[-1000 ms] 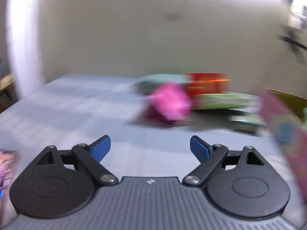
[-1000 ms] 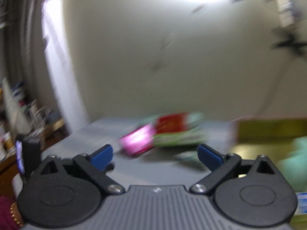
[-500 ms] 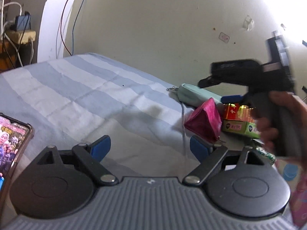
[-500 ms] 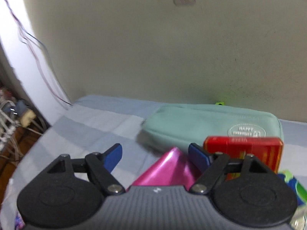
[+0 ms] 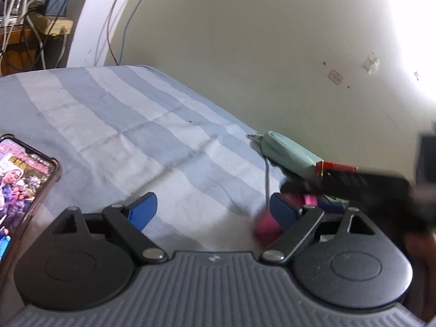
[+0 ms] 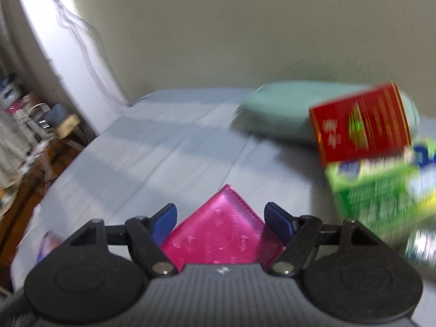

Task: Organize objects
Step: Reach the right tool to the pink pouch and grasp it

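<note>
A shiny pink wallet (image 6: pixel 222 231) lies on the striped bedsheet between the open fingers of my right gripper (image 6: pixel 220 215), which do not touch it. Behind it lie a teal pouch (image 6: pixel 280 109), a red box (image 6: pixel 362 125) and a green box (image 6: pixel 381 188). In the left wrist view my left gripper (image 5: pixel 211 208) is open and empty over the bedsheet (image 5: pixel 114 125). The pink wallet (image 5: pixel 265 224) shows blurred by its right finger, under the dark right gripper tool (image 5: pixel 362 185). The teal pouch (image 5: pixel 288 152) and red box (image 5: pixel 336 169) lie beyond.
A phone (image 5: pixel 20 179) with a lit screen lies at the left on the bed. A beige wall runs along the bed's far side. A cluttered desk with cables (image 5: pixel 35 21) stands beyond the bed's far left corner.
My right gripper has come down and forward so the pink wallet now sits between its open fingers. The left gripper has swung left, away from the pile.
</note>
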### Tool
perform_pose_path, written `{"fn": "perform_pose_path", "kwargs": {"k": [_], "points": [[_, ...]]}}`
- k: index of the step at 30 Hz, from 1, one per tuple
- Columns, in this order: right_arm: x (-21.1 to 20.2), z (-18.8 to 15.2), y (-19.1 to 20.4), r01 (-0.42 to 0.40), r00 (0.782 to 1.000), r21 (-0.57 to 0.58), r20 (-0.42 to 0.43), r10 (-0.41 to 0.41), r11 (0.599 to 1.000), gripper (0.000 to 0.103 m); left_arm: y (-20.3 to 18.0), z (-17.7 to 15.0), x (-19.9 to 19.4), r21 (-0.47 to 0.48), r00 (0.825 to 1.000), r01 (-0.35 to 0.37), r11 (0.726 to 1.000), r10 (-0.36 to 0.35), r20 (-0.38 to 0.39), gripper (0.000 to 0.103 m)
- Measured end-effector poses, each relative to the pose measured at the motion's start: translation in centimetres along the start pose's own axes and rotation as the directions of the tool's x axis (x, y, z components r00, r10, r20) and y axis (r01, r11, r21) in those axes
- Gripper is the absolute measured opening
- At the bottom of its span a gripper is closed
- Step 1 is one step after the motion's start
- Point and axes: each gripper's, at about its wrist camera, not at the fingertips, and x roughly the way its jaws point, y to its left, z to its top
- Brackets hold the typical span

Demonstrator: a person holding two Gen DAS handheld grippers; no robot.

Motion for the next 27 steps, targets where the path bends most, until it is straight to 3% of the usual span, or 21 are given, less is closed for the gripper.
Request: {"fn": "perform_pose_path", "kwargs": {"k": [6, 12, 16, 19, 24, 27], "points": [[-4.7, -4.9, -1.2, -0.132, 0.991, 0.125, 0.033, 0.129, 0.983, 0.078, 0.5, 0.1, -0.7, -0.024, 0.998, -0.005, 1.000, 0.006, 0.057, 0.091], [-8.3, -10.4, -2.7, -0.298, 0.954, 0.159, 0.032, 0.297, 0.941, 0.082, 0.3, 0.1, -0.7, -0.001, 0.998, 0.001, 1.000, -0.001, 0.057, 0.090], [-10.6, -11.9, -2.2, -0.224, 0.971, 0.056, 0.097, 0.218, 0.973, 0.082, 0.6, -0.5, -3.5, -0.007, 0.998, 0.027, 1.000, -0.027, 0.053, 0.090], [-11.1, -11.7, -1.4, -0.138, 0.980, -0.044, 0.140, 0.143, 0.989, 0.082, 0.5, -1.5, -5.8, 0.059, 0.995, 0.096, 0.994, -0.097, 0.012, 0.090], [-9.9, -10.9, -0.4, -0.119, 0.977, -0.116, 0.165, 0.137, 0.986, 0.075, -0.1, -3.4, -7.5, 0.167, 0.957, 0.275, 0.947, -0.253, -0.141, 0.092], [-9.5, -11.5, -0.8, -0.134, 0.976, -0.132, 0.152, 0.154, 0.982, 0.069, -0.4, -3.7, -7.1, 0.179, 0.946, 0.305, 0.935, -0.276, -0.171, 0.092]]}}
